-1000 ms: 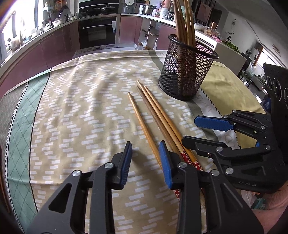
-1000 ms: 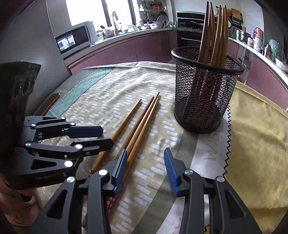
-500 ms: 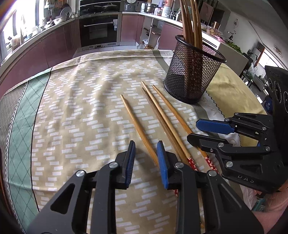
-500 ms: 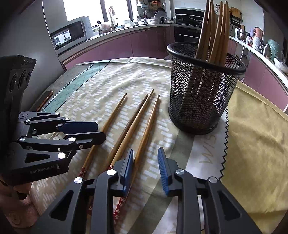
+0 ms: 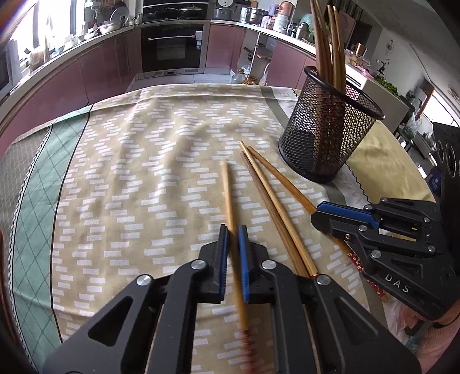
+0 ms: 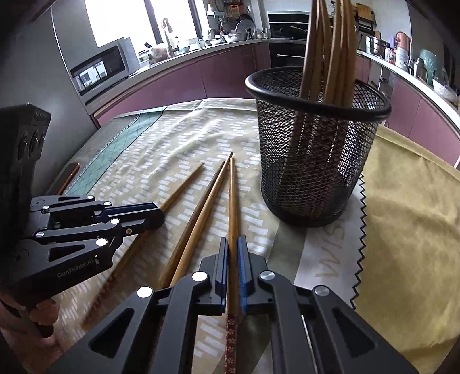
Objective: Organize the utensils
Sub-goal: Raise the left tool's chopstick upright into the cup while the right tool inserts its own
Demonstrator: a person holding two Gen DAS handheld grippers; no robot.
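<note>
Working over the cloth-covered tabletop (image 5: 120, 178), we aim for the mesh holder (image 6: 313, 161): left tongs (image 5: 233, 253) clamp the leftmost chopstick (image 5: 227, 190), right tongs (image 6: 233, 267) the rightmost chopstick (image 6: 232, 201). We should lift both level, then tip them upright before dropping in.

A kitchen wraps around the table here, mauve cabinets (image 5: 103, 72) curving along under a pale counter (image 6: 201, 54). Daylight pours in through a window (image 6: 120, 20), bright, washing out the glass. There's a microwave (image 6: 97, 70) on a steel stand by the grey wall (image 6: 37, 57). A black built-in oven (image 5: 172, 49) sits in the middle of the cabinet run, pans on the shelf above it. Pots, jars and a rice cooker (image 5: 225, 4) crowd the counter. The table wears a beige tablecloth (image 5: 129, 172) with white dashes and a green lattice border, and a yellow cloth (image 6: 411, 230) lies over its other side. Another window (image 5: 442, 106) glows far off.
</note>
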